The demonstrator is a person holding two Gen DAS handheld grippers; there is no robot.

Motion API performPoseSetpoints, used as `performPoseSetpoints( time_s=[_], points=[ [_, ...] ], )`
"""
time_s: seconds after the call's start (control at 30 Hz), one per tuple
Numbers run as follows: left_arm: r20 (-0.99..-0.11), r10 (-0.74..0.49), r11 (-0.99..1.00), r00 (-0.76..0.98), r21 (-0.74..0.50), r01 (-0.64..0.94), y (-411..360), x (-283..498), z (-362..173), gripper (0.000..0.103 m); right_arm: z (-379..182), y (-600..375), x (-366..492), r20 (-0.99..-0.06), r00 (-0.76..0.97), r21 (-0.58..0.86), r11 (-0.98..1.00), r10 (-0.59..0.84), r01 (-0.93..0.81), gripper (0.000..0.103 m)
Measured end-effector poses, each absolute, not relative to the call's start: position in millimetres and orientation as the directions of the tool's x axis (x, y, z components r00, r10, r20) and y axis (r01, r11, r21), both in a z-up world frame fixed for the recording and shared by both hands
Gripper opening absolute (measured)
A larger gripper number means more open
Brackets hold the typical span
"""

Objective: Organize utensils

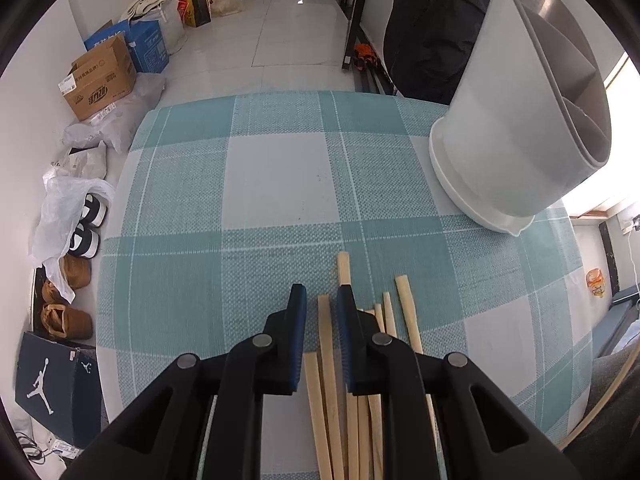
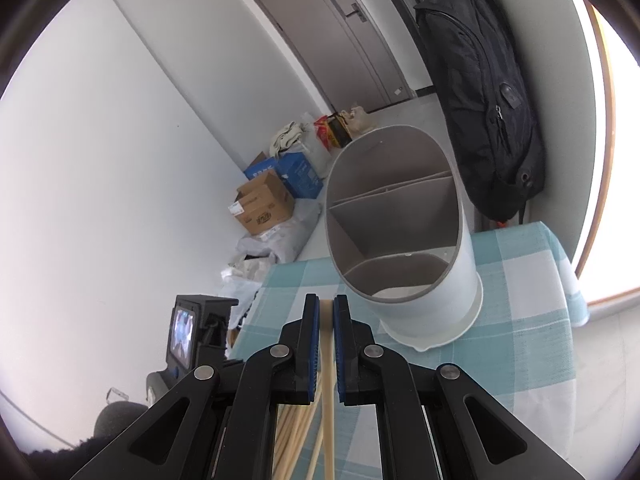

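Several pale wooden chopsticks point(image 1: 408, 312) lie side by side on the checked cloth near the front edge. My left gripper point(image 1: 322, 296) points down at them, its jaws narrow and astride one chopstick point(image 1: 326, 340); a strip of cloth shows on its left. Another chopstick's tip point(image 1: 343, 266) pokes out past the right finger. My right gripper point(image 2: 327, 304) is shut on a single chopstick point(image 2: 328, 380), held above the table in front of the white divided utensil holder point(image 2: 460, 280). The holder point(image 1: 500, 140) stands at the back right, and the compartments I can see hold nothing.
The teal-and-white tablecloth point(image 1: 280, 184) ends at a far edge with floor beyond. Boxes point(image 1: 100, 80), bags and shoes point(image 1: 80, 236) line the left wall. A black backpack point(image 2: 488, 100) hangs behind the holder. The left hand's device point(image 2: 192, 332) shows at the table's left.
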State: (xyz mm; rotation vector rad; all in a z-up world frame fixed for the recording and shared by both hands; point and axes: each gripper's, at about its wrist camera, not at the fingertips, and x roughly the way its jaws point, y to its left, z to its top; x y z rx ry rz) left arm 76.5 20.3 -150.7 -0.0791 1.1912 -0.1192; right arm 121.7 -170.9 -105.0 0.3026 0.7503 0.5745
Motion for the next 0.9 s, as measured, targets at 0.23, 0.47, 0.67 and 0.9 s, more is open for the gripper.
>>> performPoseSetpoints(
  time_s=[0.23, 0.47, 0.67, 0.9],
  points=[
    [-0.916, -0.155, 0.988, 0.37, -0.146, 0.051, 20.7, 74.7, -149.5, 0.0, -106.5, -174.7, 125.0, -0.555, 0.586, 0.472, 0.804, 0.59, -0.362, 0.006],
    [-0.864, -0.184, 0.976, 0.469, -0.218, -0.018, 41.5, 65.6, -124.0, 0.0, -102.0, -176.9, 121.8, -0.538, 0.612, 0.459, 0.811, 0.579, -0.364, 0.006],
    [-0.831, -0.206, 0.962, 0.516, -0.268, -0.047, 49.1, 60.4, -114.1, 0.0, -98.8, -178.8, 115.8, -0.519, 0.643, 0.439, 0.821, 0.563, -0.364, 0.006],
    [-0.904, -0.246, 0.965, 0.35, -0.263, -0.002, 39.5, 50.9, -145.5, 0.0, -101.9, -179.0, 108.0, -0.523, 0.643, 0.436, 0.824, 0.559, -0.362, 0.006]
  ],
)
